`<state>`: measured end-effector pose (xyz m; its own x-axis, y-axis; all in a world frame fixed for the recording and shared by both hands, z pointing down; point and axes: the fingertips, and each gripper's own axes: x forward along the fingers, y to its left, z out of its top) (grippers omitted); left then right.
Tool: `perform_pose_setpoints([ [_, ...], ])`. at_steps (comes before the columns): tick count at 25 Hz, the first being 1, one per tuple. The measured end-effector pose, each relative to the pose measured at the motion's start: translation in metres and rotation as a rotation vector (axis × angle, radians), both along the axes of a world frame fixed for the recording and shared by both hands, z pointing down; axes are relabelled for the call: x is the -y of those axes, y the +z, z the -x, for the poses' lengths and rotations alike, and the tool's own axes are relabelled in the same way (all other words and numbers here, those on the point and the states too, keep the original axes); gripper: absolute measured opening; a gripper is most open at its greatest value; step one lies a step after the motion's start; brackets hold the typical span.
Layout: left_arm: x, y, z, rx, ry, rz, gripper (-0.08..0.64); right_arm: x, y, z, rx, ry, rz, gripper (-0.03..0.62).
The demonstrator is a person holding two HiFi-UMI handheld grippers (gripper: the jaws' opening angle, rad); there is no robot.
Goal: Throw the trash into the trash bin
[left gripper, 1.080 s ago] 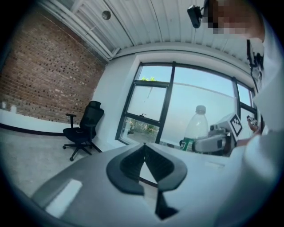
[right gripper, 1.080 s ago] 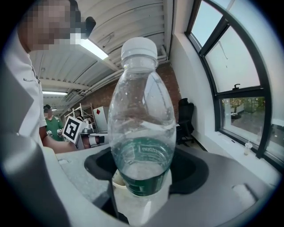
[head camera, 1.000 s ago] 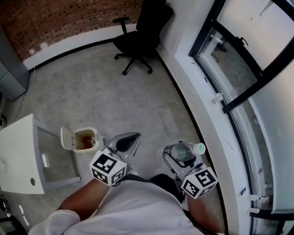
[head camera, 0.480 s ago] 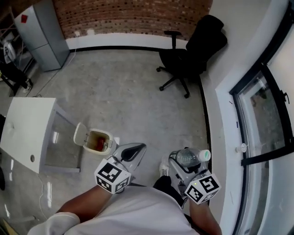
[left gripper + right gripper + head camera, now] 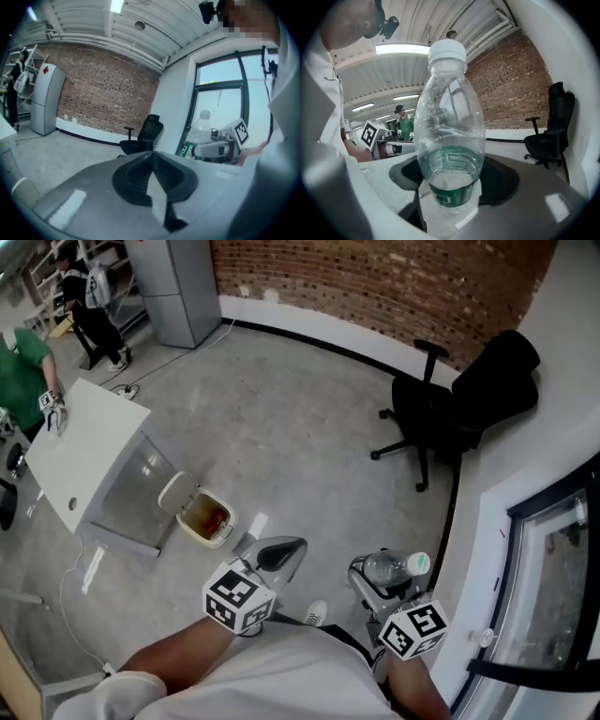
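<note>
My right gripper is shut on a clear plastic bottle with a white cap and a green label; in the right gripper view the bottle stands upright between the jaws. My left gripper is shut with nothing in it, its jaws pressed together in the left gripper view. The small cream trash bin stands on the floor ahead and to the left, lid swung open, something red inside. Both grippers hang well above the floor, right of the bin.
A white table stands just left of the bin. A black office chair is at the far right by the window wall. A grey cabinet and people are at the far left. Cables lie on the floor.
The head view has swung round: bin and table now sit further ahead and to the left, the chair further right. Both grippers keep their hold and place.
</note>
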<state>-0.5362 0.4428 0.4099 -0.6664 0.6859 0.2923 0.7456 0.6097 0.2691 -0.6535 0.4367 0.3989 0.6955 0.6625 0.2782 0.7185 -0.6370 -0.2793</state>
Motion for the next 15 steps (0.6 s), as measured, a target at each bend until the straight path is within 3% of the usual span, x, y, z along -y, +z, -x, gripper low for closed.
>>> perform_pose_setpoints([
  [7, -0.011, 0.015, -0.003, -0.053, -0.150, -0.003, 0.009, -0.034, 0.019, 0.001, -0.017, -0.144, -0.012, 0.325],
  [15, -0.007, 0.021, -0.055, -0.074, -0.359, -0.020, 0.009, -0.063, 0.018, -0.059, -0.053, -0.338, 0.002, 0.325],
])
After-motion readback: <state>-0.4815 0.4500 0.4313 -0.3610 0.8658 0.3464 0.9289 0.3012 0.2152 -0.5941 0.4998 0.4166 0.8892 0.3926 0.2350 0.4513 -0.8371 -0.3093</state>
